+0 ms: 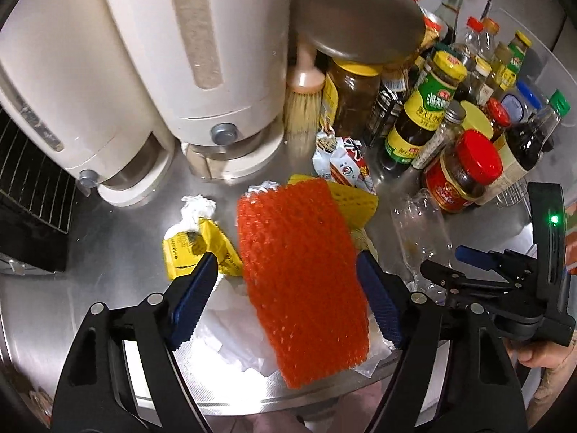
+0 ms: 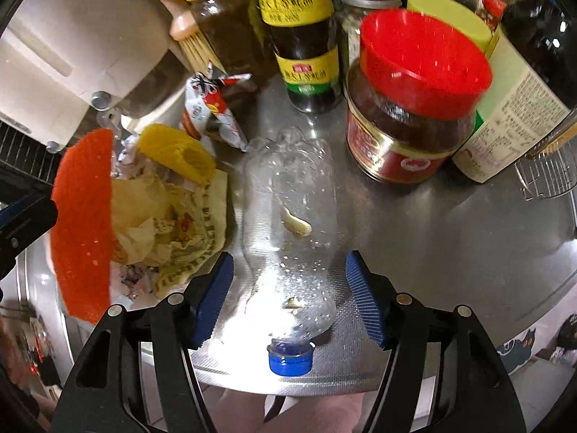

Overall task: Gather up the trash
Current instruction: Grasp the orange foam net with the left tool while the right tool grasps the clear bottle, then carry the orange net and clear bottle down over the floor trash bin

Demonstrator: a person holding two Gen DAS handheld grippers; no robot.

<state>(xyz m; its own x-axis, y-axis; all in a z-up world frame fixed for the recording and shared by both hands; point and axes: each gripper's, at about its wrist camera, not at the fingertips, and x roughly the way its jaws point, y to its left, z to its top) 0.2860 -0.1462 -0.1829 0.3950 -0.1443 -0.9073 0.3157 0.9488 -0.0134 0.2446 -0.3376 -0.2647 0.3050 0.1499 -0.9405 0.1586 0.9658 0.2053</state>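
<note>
Trash: orange foam mesh sleeve (image 1: 304, 285) lies on crumpled white paper (image 1: 230, 328) at the front edge of the steel counter (image 1: 108, 252).
Left gripper (image 1: 286, 297): jaws spread wide, one blue pad on each side of the orange sleeve; whether a pad touches it is hard to tell.
Right gripper (image 2: 288, 299): jaws apart, straddling a clear crushed plastic bottle with a blue cap (image 2: 288, 238) lying flat, cap toward the camera.
Nearby trash: yellow foam mesh sleeve (image 2: 176, 153), printed paper wrapper (image 2: 187, 231), yellow packet (image 1: 196, 249), red-and-white snack bag (image 1: 346, 166).
Behind: red-lidded glass jar (image 2: 414, 108), sauce bottles (image 1: 422, 112), white appliances (image 1: 144, 72).
</note>
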